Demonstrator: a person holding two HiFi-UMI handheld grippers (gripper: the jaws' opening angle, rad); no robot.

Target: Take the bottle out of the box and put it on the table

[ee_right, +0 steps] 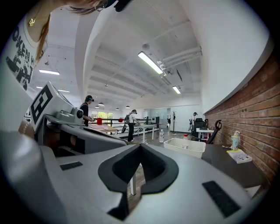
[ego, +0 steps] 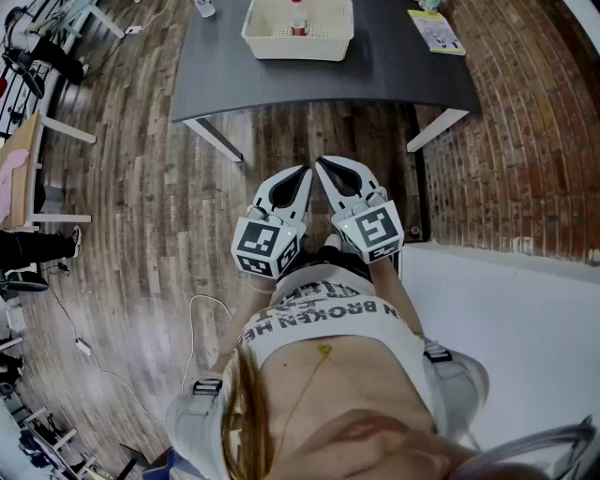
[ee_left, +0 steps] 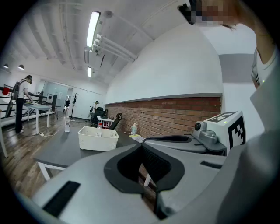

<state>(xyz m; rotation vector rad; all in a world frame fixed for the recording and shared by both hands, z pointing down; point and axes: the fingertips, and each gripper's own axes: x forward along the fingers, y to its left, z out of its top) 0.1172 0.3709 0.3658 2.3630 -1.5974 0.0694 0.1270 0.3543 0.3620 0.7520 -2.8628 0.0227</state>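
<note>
My left claw (ego: 306,172) and right claw (ego: 321,162) are pressed together, empty; a small red-marked bottle (ego: 298,25) stands in the box (ego: 298,49).

Cream box (ego: 281,49); dark grey table (ego: 394,70); bottle (ego: 298,26) seemingly red-capped; red-brown brick wall (ego: 525,141); brown wood-plank floor (ego: 141,187).

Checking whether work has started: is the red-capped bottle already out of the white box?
No, the bottle stands inside the box on the table.
</note>
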